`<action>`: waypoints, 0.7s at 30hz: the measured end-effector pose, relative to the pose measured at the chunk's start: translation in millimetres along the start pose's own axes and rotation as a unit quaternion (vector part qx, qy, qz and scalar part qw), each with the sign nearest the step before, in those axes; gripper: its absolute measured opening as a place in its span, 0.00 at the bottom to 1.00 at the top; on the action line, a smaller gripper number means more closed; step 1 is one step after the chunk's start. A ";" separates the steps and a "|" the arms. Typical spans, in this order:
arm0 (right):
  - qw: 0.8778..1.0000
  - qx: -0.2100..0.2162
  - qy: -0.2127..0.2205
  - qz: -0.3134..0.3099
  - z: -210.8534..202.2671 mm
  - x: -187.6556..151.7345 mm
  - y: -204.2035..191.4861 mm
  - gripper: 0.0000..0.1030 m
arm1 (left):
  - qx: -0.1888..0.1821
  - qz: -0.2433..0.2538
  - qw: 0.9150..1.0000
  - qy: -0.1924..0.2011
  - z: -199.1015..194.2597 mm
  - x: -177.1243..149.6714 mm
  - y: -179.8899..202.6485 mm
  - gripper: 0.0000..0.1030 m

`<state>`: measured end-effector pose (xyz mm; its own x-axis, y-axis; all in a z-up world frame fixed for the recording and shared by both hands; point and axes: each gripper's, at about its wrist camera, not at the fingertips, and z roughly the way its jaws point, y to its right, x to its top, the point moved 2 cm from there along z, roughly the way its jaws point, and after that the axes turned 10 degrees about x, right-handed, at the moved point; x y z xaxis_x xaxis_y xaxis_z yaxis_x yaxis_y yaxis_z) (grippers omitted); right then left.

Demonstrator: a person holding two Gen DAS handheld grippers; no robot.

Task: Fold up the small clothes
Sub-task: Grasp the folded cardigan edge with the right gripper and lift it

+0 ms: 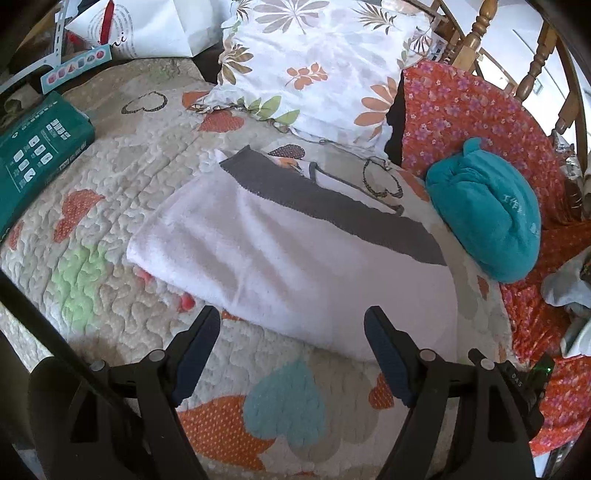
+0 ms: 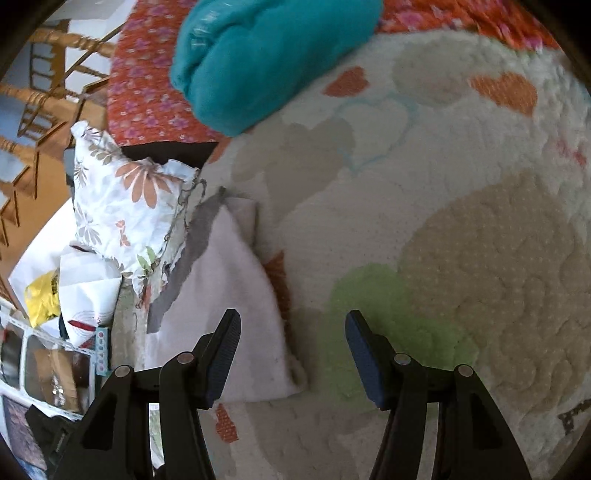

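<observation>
1. While both claws hang over a quilted bedspread (image 1: 122, 173), the left claw (image 1: 291, 350) stands wide open with nothing between its dark ribbed pads; one fingertip overlaps the near hem of the garment in the left wrist view, and whether it touches cannot be told.
2. Seen from the right wrist, the right claw (image 2: 291, 352) is likewise spread wide and empty, one finger (image 2: 223, 354) over the near corner of the garment, the other over a green heart patch.
3. Beneath them the bedspread is cream, puffy and stitched in pebbled swirls, with appliqué hearts in orange dots, pale green and dusty blue.
4. Just ahead of the left claw lies the white fleece garment (image 1: 291, 254), folded into a soft, thick, roughly rectangular slab with rounded edges, flat on the bedspread; a dark grey knit band (image 1: 332, 206) runs along its far edge.
5. Near the garment's right end sits a teal plush bundle (image 1: 487, 210), rolled into a fat oval, partly on an orange floral cloth (image 1: 476, 107).
6. Beyond the garment rests a crumpled white pillow (image 1: 314, 62) printed with orange and taupe flowers.
7. Off to the far left lies a green rectangular package (image 1: 37, 151) with white icons, and behind it a white paper bag (image 1: 147, 29).
8. Farthest back stand turned wooden spindles (image 1: 476, 37).
</observation>
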<state>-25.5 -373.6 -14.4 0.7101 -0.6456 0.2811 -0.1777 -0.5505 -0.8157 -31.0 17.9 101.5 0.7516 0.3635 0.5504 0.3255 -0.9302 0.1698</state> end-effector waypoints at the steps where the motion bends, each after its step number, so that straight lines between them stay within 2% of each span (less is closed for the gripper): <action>1: 1.000 -0.004 -0.002 -0.004 3.0 0.1 0.3 0.63 | 0.000 0.001 1.000 -0.003 3.5 -0.2 1.2 0.77; 4: 1.000 0.000 0.001 -0.028 8.4 1.8 -5.9 0.63 | -0.001 0.005 1.000 -0.013 15.2 -2.6 2.5 0.77; 6: 0.999 0.026 -0.007 -0.033 15.1 2.1 -10.5 0.63 | 0.000 0.011 1.000 -0.021 21.8 -3.7 0.1 0.77; 7: 0.998 0.055 -0.021 -0.028 22.5 0.6 -13.1 0.63 | -0.001 0.013 1.000 -0.024 23.7 -3.9 -1.6 0.77; 9: 0.995 0.083 -0.047 -0.019 36.5 -5.6 -16.5 0.63 | -0.006 0.014 0.999 -0.031 27.9 -2.5 -8.7 0.77; 10: 0.995 0.084 -0.058 -0.023 43.6 -10.2 -19.2 0.63 | -0.010 0.012 0.999 -0.033 28.9 -1.1 -12.7 0.77; 12: 0.994 0.055 -0.054 -0.071 49.7 -17.4 -33.0 0.63 | -0.020 0.007 0.999 -0.036 29.7 1.4 -20.6 0.77; 14: 0.994 0.051 -0.052 -0.086 58.4 -24.3 -43.1 0.62 | -0.036 0.002 0.999 -0.038 28.2 3.7 -27.8 0.77; 15: 0.994 0.048 -0.051 -0.088 62.0 -26.2 -45.6 0.59 | -0.045 -0.001 0.998 -0.038 26.3 5.1 -32.4 0.77; 17: 0.993 0.036 -0.060 -0.095 73.6 -29.3 -51.7 0.26 | -0.058 -0.005 0.998 -0.037 21.7 8.6 -42.0 0.77; 21: 0.993 -0.012 -0.038 -0.114 73.2 -29.3 -75.6 0.20 | -0.068 -0.022 0.997 -0.013 3.1 23.7 -80.6 0.77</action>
<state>17.0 -274.3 2.0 0.7835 -0.4604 0.4174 -0.0212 -0.6912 -0.7224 -37.7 101.6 98.3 0.7540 0.4031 0.5187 0.2782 -0.9112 0.3037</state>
